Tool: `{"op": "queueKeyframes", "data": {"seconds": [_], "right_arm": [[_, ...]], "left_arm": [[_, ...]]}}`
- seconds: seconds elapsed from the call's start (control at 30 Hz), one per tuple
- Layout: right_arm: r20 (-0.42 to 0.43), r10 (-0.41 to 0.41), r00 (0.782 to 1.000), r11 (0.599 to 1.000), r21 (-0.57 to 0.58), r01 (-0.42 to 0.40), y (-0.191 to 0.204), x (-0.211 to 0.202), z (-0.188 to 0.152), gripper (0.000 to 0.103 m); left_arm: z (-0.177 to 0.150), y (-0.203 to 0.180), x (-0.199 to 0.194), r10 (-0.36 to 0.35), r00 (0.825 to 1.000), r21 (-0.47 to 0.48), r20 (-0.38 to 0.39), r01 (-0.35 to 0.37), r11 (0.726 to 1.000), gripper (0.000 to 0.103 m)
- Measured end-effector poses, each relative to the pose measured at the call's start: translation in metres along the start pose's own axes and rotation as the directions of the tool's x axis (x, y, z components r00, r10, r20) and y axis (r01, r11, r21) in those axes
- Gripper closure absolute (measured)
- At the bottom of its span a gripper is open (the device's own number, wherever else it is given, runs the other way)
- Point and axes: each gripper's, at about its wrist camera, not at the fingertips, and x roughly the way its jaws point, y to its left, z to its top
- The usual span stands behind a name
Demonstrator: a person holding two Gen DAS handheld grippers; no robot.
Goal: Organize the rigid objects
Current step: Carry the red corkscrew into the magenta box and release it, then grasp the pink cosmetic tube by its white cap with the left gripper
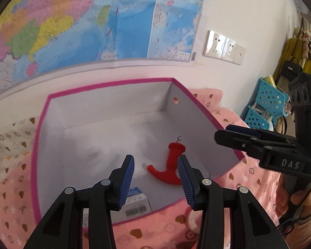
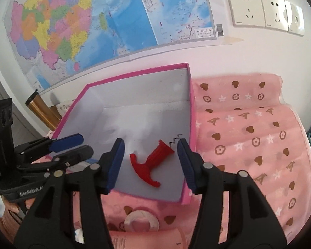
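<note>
A red corkscrew [image 2: 148, 164] lies on the floor of the pink-rimmed box [image 2: 134, 74], while the left tool [image 1: 156, 178] and right tool [image 2: 150, 161] hover above it, jaws apart, gripping nothing.

place: home bedroom | signs: pink bedding [image 2: 248, 137], wall map [image 2: 76, 25], hanging clothes [image 1: 296, 56]

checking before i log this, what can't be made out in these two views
- Small white carton, left wrist view: mostly behind the left gripper; print unreadable.
- Tape roll, right wrist view: partly hidden by the right gripper.
- Corkscrew spiral tip: too small to make out.
- Pink box front wall: covered by both grippers.
</note>
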Motion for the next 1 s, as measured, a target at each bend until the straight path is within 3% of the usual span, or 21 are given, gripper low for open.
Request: {"op": "queueKeyframes", "data": {"seconds": [0.4, 0.8, 1.0], "right_arm": [[-0.002, 0.080, 0.997, 0.996, -0.041, -0.080, 0.003, -0.040, -0.039, 0.047], [-0.135, 0.087, 0.987, 0.996, 0.030, -0.084, -0.023, -0.030, -0.096, 0.047], [-0.162, 0.088, 0.983, 0.995, 0.065, -0.079, -0.033, -0.025, -0.110, 0.047]], "left_arm": [[-0.038, -0.002, -0.062, -0.043, 0.995, 0.015, 0.089, 0.042, 0.999, 0.051], [-0.100, -0.012, -0.059, -0.068, 0.997, -0.032, -0.022, 0.067, 0.997, 0.051], [-0.116, -0.019, -0.055, -0.095, 0.994, -0.056, -0.053, 0.092, 0.994, 0.051]]}}
